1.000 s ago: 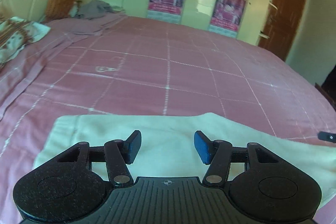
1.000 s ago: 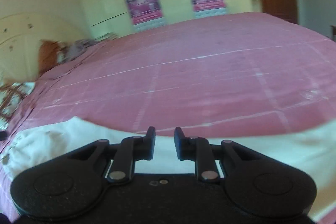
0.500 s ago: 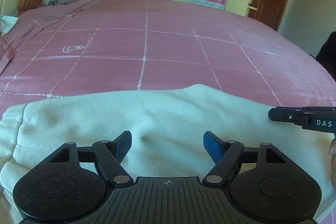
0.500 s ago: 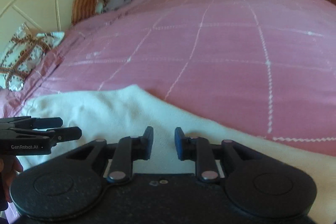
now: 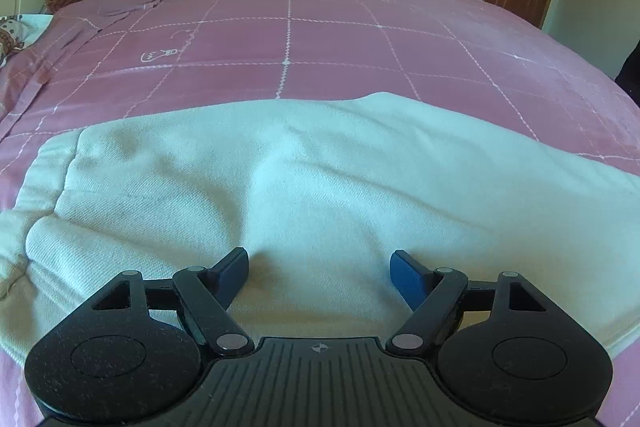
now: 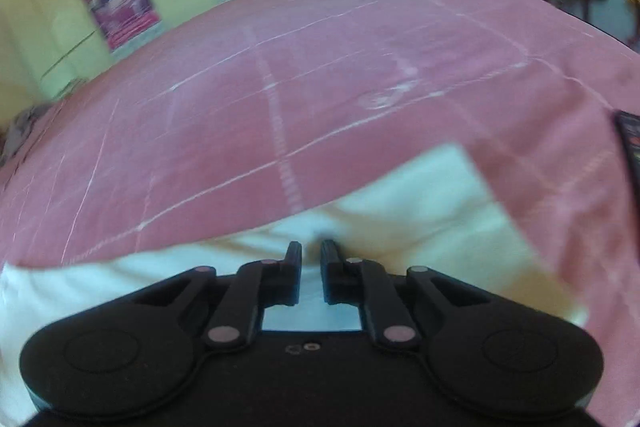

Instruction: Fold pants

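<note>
The white pants [image 5: 320, 187] lie spread lengthwise on the pink bed [image 5: 288, 39], seemingly halved already; cross folds remain. Left tongs [image 5: 319, 267] are spread wide over the pants, gripping nothing. Right tongs [image 6: 311, 259] are nearly closed by the pants' far edge; whether they pinch cloth, I cannot tell.

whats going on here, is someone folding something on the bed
Yes. A person with a handheld gripper in each hand is working on a pair of white pants spread across a pink bedspread. The left gripper is wide open just above the fabric, holding nothing. The right gripper is nearly closed over the cloth near the leg end; that view is blurred, so a pinch can't be confirmed.
</note>
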The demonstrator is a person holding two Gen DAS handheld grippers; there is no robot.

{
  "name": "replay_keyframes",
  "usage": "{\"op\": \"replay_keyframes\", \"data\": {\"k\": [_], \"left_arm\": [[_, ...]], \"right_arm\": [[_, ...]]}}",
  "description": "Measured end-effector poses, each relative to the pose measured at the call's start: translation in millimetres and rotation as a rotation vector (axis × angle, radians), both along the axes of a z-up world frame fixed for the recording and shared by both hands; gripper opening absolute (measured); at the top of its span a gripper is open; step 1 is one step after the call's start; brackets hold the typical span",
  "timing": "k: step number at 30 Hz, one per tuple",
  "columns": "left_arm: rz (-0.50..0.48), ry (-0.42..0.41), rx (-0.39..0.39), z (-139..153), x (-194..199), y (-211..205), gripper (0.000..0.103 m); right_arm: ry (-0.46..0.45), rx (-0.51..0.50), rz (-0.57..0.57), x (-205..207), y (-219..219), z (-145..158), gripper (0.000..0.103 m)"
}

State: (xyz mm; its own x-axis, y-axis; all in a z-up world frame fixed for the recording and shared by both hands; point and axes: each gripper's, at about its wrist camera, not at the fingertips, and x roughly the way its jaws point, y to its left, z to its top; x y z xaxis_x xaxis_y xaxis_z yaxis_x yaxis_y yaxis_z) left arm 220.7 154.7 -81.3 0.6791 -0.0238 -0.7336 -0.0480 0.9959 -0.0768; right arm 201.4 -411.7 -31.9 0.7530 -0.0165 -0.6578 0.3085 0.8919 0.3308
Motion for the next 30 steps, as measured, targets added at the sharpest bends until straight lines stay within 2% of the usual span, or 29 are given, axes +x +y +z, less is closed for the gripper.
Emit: {"op": "replay_keyframes", "data": {"k": [2,4,8,11,12,13,15,16,17,19,21,22,23,24,25,27,29,30], "left_arm": [[0.017,-0.005,-0.012,0.8,-12.6,0.1,0.078],[0.031,-0.009,-0.015,-1.7,-18.6,4.6,0.078],[0.042,-0.021,-0.014,-3.5,-28.4,5.2,0.078],[0.054,-0.015,-0.009,-3.2,-30.0,4.5,0.078],[0.054,-0.012,-0.005,-3.7,-29.8,4.1,0.078],[0.054,-0.010,-0.001,-4.1,-29.6,3.3,0.078],[0.053,-0.011,0.003,-5.6,-30.0,3.1,0.078],[0.054,-0.015,0.003,-6.1,-30.6,3.0,0.078],[0.054,-0.019,0.004,-6.6,-31.3,2.5,0.079],[0.054,-0.025,0.008,-7.8,-31.9,2.5,0.079],[0.051,-0.025,0.014,-8.6,-31.9,1.7,0.079],[0.050,-0.024,0.013,-8.1,-31.7,2.1,0.079],[0.052,-0.020,0.014,-5.7,-32.0,2.7,0.079],[0.058,-0.021,0.016,-1.1,-33.7,3.2,0.079],[0.065,-0.039,0.021,5.4,-37.9,3.9,0.079],[0.069,-0.117,0.048,20.3,-51.0,7.4,0.079],[0.093,-0.164,0.079,30.2,-58.1,15.4,0.079],[0.114,-0.157,0.083,31.0,-56.9,22.7,0.079]], "right_arm": [[-0.101,0.028,-0.058,-41.5,-22.9,19.3,0.042],[-0.134,0.057,-0.078,-73.6,-35.9,25.3,0.044],[-0.081,0.133,-0.120,-101.1,-50.6,6.4,0.040],[-0.044,0.175,-0.128,-94.4,-47.7,-9.4,0.039],[-0.029,0.182,-0.128,-89.1,-45.3,-13.2,0.035],[-0.020,0.191,-0.118,-83.3,-42.0,-16.2,0.031],[-0.020,0.186,-0.105,-77.7,-38.0,-17.2,0.005],[-0.039,0.182,-0.092,-73.5,-32.5,-14.4,0.005],[-0.152,0.184,-0.062,-78.5,-24.8,0.4,0.005],[-0.115,0.174,-0.098,-77.8,-25.9,-3.8,0.005],[-0.024,0.236,-0.119,-74.8,-37.2,-23.6,0.005],[-0.015,0.267,-0.103,-77.9,-41.1,-28.1,0.006],[-0.039,0.282,-0.100,-86.3,-42.7,-26.1,0.009],[-0.039,0.282,-0.100,-86.3,-42.7,-26.1,0.021],[-0.064,0.285,-0.100,-95.5,-43.0,-22.3,0.029],[-0.081,0.306,-0.097,-108.8,-43.8,-20.5,0.050],[-0.076,0.359,-0.080,-110.4,-46.3,-29.4,0.052],[-0.076,0.378,-0.081,-108.4,-46.3,-33.1,0.052]]}}
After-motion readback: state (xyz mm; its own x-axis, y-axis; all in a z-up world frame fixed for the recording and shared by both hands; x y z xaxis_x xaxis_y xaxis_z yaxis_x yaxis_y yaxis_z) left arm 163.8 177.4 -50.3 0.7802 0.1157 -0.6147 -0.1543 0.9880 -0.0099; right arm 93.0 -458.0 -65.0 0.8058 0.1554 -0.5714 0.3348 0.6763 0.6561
